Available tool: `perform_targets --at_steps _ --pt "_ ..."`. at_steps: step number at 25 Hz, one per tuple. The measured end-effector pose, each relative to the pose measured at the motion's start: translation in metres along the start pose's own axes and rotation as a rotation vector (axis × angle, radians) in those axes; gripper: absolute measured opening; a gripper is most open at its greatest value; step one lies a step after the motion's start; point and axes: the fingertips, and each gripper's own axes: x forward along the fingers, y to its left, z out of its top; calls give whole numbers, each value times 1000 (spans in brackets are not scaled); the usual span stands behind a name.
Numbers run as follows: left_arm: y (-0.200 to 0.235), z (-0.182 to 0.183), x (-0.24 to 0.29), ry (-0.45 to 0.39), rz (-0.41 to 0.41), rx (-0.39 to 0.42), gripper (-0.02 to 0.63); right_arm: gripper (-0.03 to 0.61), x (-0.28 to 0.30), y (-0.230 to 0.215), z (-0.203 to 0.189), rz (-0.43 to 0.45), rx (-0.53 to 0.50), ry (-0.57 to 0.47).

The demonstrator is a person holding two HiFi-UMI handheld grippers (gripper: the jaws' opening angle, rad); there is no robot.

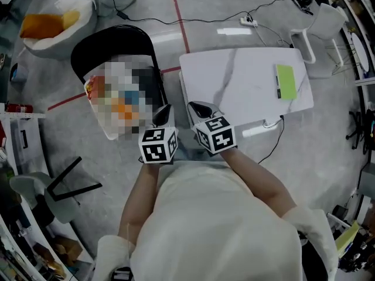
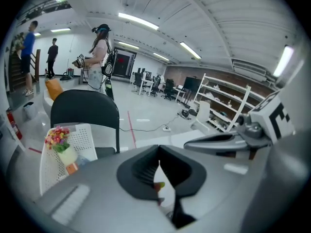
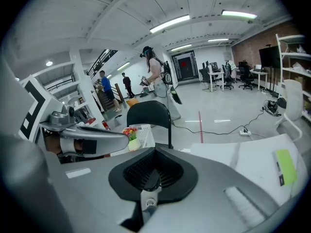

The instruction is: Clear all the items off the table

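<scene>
Both tools are clenched shut with nothing in them: the left gripper (image 1: 164, 111) and right gripper (image 1: 202, 107) hang side by side at the near left corner of the white marble-look table (image 1: 246, 81). A flat lime-green pad (image 1: 286, 81) lies by the table's right edge. A white perforated plastic basket (image 2: 87, 137) sits on the black chair (image 1: 117, 45).
</scene>
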Motion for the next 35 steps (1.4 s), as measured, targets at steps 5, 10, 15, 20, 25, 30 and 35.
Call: perform_targets --at_steps 5,10,15,20,25,30,35 --pt "-60 -14 10 20 -48 24 8 -2 -42 -37 -19 -42 35 -22" --pt "-118 -26 18 31 -101 81 8 -2 -80 -72 -38 -83 67 -50" --pt "-172 -34 27 34 -156 134 8 -2 -120 -105 -56 -135 100 -81" --pt "-225 -46 40 44 -203 170 8 -2 -162 -142 -81 -193 143 -100" --pt "-273 -58 49 63 -268 225 8 -2 -201 -175 -102 -269 203 -133" --pt "-315 -61 59 84 -337 289 8 -2 -235 -206 -118 -351 268 -163" --pt "-344 -62 65 99 -397 332 8 -2 -264 -226 -135 -433 342 -188"
